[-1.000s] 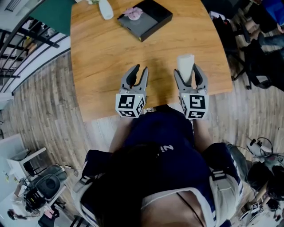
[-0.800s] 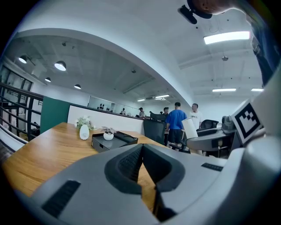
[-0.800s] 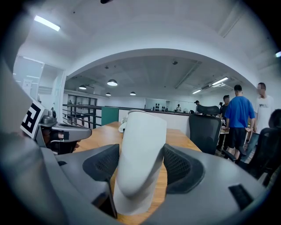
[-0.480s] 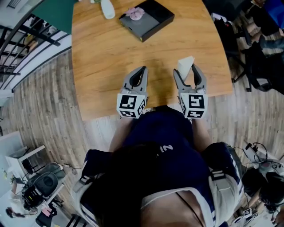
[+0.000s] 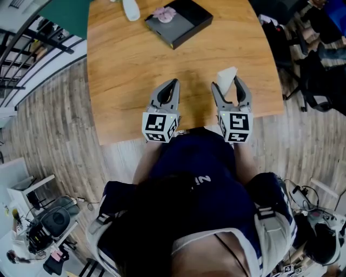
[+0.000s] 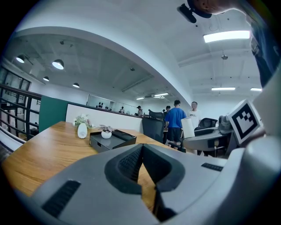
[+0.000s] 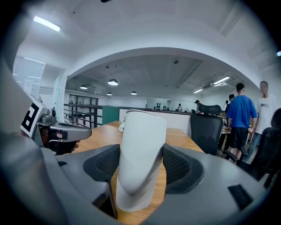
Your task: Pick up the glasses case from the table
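The white glasses case (image 5: 227,75) stands on end between the pads of my right gripper (image 5: 228,86), over the wooden table (image 5: 130,70) near its front edge. In the right gripper view the glasses case (image 7: 140,149) fills the gap and both pads press its sides, so the right gripper (image 7: 140,165) is shut on it. To its left, my left gripper (image 5: 174,84) hovers above the table edge, shut with nothing in it. In the left gripper view, the left gripper (image 6: 141,159) has its jaws meeting, and the case (image 6: 188,127) shows at the right.
A black box (image 5: 181,22) with a small pink plant pot (image 5: 162,14) on it sits at the table's far side, beside a white vase (image 5: 130,10). Office chairs (image 5: 319,65) stand to the right of the table. People stand in the background.
The left gripper's jaws have closed from partly open to shut. The case in the right gripper now leans slightly; both hands have stayed in place.
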Available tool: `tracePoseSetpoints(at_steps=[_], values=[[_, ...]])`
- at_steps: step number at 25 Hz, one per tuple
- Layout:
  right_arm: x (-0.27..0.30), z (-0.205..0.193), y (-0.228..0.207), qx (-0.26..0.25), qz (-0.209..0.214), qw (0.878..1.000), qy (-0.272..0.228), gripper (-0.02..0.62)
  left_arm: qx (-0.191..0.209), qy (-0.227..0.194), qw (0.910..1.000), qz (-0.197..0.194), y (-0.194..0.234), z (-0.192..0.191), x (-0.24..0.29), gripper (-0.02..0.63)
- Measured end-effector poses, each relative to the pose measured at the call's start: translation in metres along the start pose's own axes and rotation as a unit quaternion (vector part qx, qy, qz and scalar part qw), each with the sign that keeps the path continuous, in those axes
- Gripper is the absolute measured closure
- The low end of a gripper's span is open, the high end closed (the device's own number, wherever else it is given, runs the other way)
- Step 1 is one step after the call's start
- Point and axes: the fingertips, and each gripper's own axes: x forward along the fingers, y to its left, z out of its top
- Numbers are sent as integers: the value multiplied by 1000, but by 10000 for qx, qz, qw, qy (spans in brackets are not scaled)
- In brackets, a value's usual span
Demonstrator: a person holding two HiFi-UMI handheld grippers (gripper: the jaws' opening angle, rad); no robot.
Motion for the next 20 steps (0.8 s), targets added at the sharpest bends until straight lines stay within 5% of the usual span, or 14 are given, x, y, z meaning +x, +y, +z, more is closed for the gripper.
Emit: tracePoseSetpoints(at_steps=[20], values=[[-3,-5,-8,-81,84,9999,9,278,66,-2,9999,102,-7,-1,2,603]])
